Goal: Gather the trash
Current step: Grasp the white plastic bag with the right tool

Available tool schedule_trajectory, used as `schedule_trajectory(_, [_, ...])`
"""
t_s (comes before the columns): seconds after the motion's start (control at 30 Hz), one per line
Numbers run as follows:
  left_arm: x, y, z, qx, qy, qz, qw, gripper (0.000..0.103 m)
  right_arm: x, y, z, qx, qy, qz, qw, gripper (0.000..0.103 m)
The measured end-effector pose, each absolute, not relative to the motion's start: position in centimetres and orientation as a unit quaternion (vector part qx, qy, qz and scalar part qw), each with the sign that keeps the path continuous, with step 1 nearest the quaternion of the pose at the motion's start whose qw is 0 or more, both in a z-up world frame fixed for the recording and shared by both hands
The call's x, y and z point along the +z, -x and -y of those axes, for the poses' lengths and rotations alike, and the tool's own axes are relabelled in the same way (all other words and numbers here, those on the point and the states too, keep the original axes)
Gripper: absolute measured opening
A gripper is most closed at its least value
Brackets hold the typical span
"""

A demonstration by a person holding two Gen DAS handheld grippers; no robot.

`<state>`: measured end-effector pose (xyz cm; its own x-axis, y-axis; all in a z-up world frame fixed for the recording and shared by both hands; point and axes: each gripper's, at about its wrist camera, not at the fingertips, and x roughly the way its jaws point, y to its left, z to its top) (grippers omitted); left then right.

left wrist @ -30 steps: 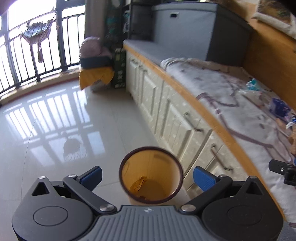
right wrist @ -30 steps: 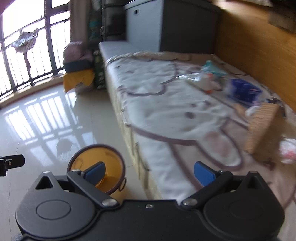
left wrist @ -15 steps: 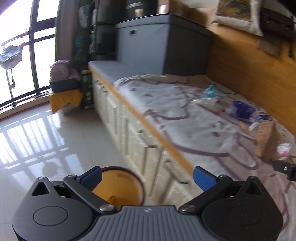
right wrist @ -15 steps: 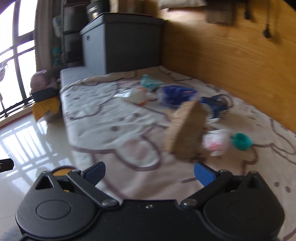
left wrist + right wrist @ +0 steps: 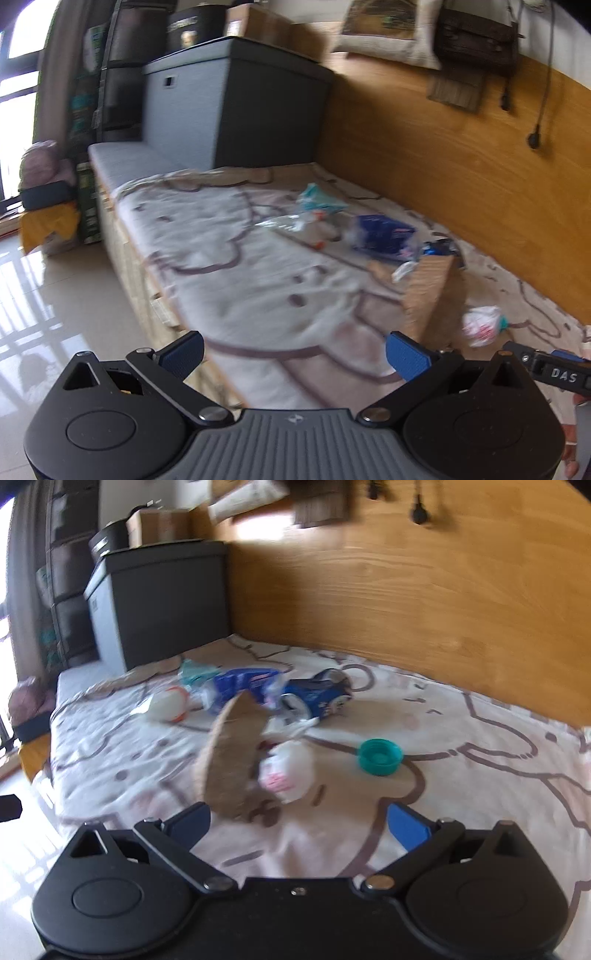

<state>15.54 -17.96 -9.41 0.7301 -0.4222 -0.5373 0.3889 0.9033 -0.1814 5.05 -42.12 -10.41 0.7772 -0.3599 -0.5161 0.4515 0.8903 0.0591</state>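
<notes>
Both views had swung from floor to bed; right gripper point(image 5: 298, 821), wide open and empty, sat nearest the crumpled white wrapper point(image 5: 286, 771) at frame centre; left gripper point(image 5: 295, 354) likewise open.

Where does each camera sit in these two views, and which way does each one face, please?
Left wrist: behind the open left tool, facing along the bed toward the grey storage box; the right tool's tip shows at right.
Right wrist: behind the open right tool, facing the wooden wall over the trash.
Shared: cardboard piece, white wad, blue wrapper.
</notes>
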Motion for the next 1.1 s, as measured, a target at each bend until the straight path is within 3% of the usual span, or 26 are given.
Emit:
schedule_trajectory(0.3, [-10.3,-17.2,24.5,-0.260,0.009,-0.291,0.921,0.103,-11.1,-6.1,47.0,-0.196,-0.184,-0.224,0.937,0.102])
schedule_trajectory(0.43, [-10.9,-17.7,26.8,-0.282,-0.003,-0.285,0.916,0.103,-11.0,-7.0,48.1,-0.175,-0.218,-0.210,0.937,0.088])
schedule_trajectory(0.6, [-11.5,-18.5,29.1,-0.309,-0.023,-0.287,0.907,0.103,-11.0,-8.4,48.9,-0.154,-0.241,-0.206,0.936,0.080])
schedule_trajectory(0.8, [-11.9,-19.5,31.1,-0.323,-0.036,-0.293,0.899,0.103,-12.3,-10.1,49.3,-0.135,-0.248,-0.235,0.930,0.057])
schedule_trajectory(0.87, [-11.9,-19.8,31.6,-0.327,-0.038,-0.290,0.899,0.103,-12.7,-10.2,49.6,-0.124,-0.258,-0.242,0.927,0.034])
schedule_trajectory(0.9, [-11.9,-19.9,31.8,-0.329,-0.038,-0.289,0.898,0.103,-12.8,-10.0,49.8,-0.120,-0.263,-0.242,0.926,0.030])
schedule_trajectory(1.1, [-12.3,-20.7,33.7,-0.342,-0.053,-0.290,0.892,0.103,-12.3,-7.6,50.7,-0.119,-0.270,-0.230,0.927,0.021])
